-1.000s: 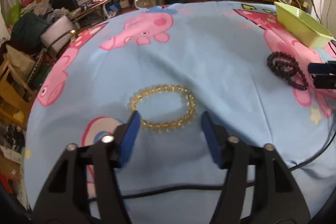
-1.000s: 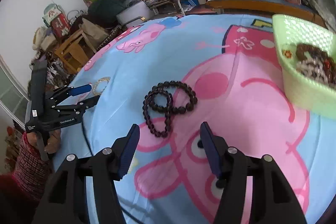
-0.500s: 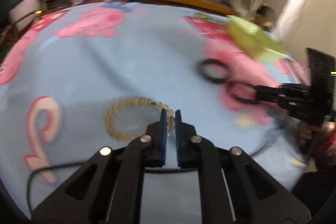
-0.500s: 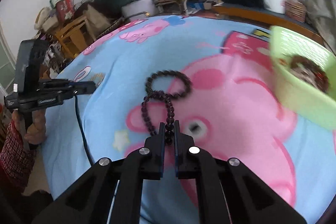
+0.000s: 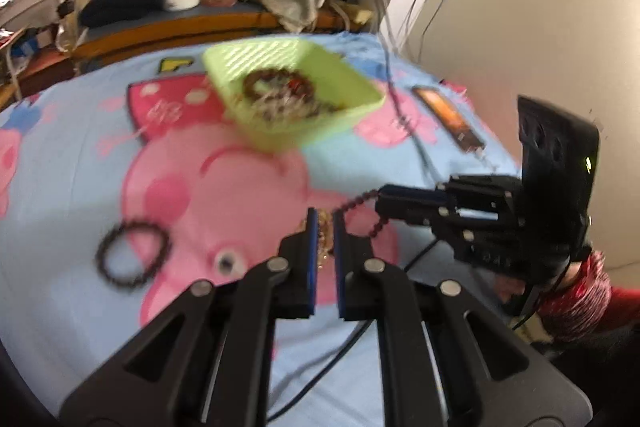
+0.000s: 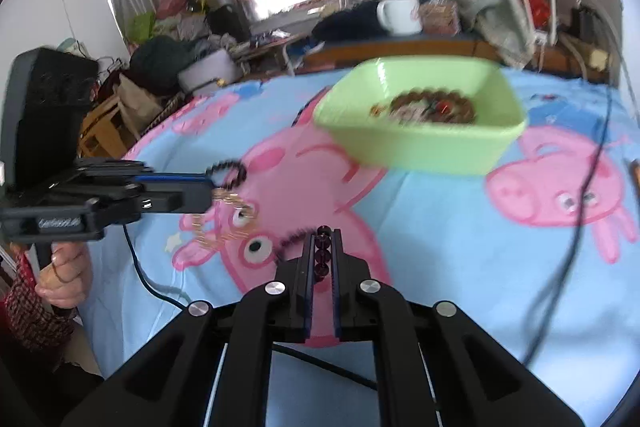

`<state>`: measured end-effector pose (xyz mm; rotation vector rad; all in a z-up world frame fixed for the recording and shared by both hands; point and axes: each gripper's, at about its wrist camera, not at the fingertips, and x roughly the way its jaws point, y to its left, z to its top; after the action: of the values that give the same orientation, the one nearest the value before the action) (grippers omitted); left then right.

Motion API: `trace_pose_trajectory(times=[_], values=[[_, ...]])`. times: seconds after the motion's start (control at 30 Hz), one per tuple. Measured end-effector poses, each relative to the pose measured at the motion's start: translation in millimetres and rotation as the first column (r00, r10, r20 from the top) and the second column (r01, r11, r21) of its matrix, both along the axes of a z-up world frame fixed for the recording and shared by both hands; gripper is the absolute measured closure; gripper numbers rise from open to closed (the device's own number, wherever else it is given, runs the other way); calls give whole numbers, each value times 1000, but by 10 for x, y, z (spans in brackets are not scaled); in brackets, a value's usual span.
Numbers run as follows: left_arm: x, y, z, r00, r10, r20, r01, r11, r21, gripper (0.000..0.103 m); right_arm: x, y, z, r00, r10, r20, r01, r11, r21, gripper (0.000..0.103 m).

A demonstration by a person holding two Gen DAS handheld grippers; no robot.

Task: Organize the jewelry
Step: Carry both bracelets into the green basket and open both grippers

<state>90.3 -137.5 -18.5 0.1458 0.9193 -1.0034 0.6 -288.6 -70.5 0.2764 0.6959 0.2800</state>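
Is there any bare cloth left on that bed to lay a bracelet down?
Yes: the pink-and-blue sheet between the green basket and the two grippers is bare. The basket itself is crowded with beads, a dark bracelet lies on the sheet's left side, and cables cross its right side.

The right tool [image 6: 322,243] is clamped on a dark beaded bracelet [image 6: 322,254], whose beads show between its blue-edged pads while a blurred strand trails off to the left. Beyond it a green basket [image 6: 424,147] sits on the blue cartoon-pig bedspread [image 6: 460,247], with beaded jewelry [image 6: 428,107] heaped inside. At the left, a hand [image 6: 64,279] grips the left tool [image 6: 210,193], which pinches a golden bead bracelet [image 6: 228,223] hanging blurred from its tip.
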Motion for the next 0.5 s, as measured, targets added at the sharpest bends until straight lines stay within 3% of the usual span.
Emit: trace_pose_trajectory(times=[0.13,0.3,0.4,0.5], values=[[237,-192,366,1000,-10,-5,9,997,-71,96,20,-184,312,997,-17,80,16,1000,18,103],[435,-440,790,998,-12,67,19,995,-102,96,212,-475,770,979,-74,189,74,997,7,103],[614,-609,910,996,-5,87,13,996,-91,96,428,-638,827,978,-93,186,90,996,24,103],[795,-795,853,997,-5,74,10,998,-60,96,664,-718,721,984,-104,145,101,995,27,103]])
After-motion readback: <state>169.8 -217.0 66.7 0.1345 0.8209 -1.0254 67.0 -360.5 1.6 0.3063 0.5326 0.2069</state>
